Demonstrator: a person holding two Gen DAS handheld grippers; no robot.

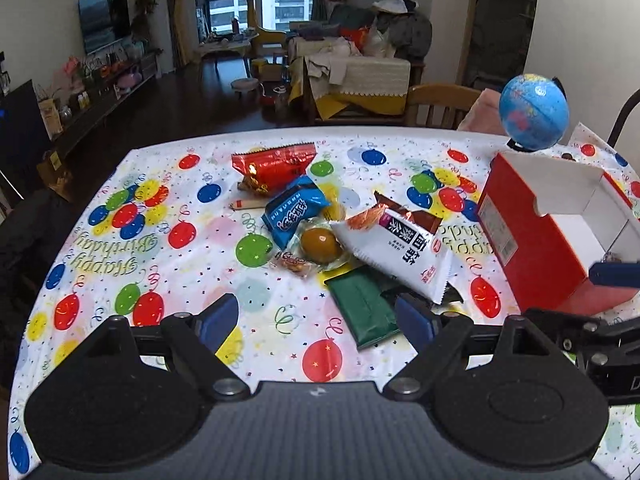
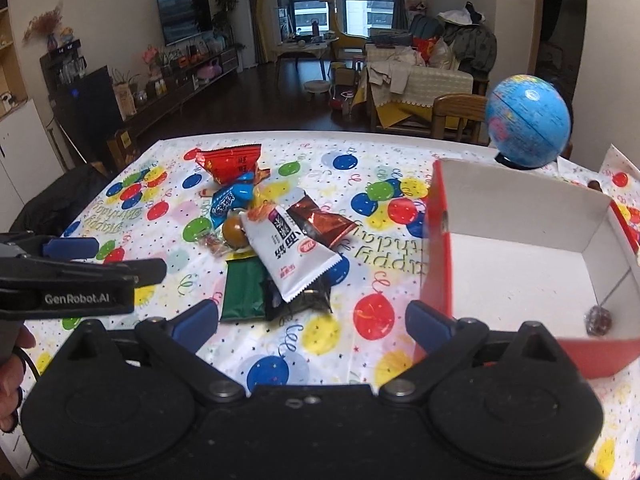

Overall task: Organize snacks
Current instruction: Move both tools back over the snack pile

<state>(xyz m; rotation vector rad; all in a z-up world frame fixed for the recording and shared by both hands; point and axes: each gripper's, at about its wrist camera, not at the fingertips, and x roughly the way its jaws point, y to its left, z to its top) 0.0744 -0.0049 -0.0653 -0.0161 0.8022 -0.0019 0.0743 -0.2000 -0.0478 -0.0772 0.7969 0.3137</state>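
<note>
I held both the left gripper (image 1: 316,322) and the right gripper (image 2: 316,326) spread wide, empty. The snack pile (image 2: 276,240) lay left of the red box (image 2: 438,264), near it. The white packet (image 1: 394,254) overlapped others, so a grab there risked dragging neighbours.

The left gripper (image 1: 316,320) has a black body with two round, matte discs, silver screws at the joints, and two blue pads on black fingers (image 1: 218,318). The right gripper (image 2: 312,322) has the same black shape, the same silver screws and blue fingertips (image 2: 196,322). In the right wrist view, the left gripper shows white letters "GenRobot.AI" on its black side. Near it, bare skin of the left hand (image 2: 12,376) and a thin black cable are visible.
</note>
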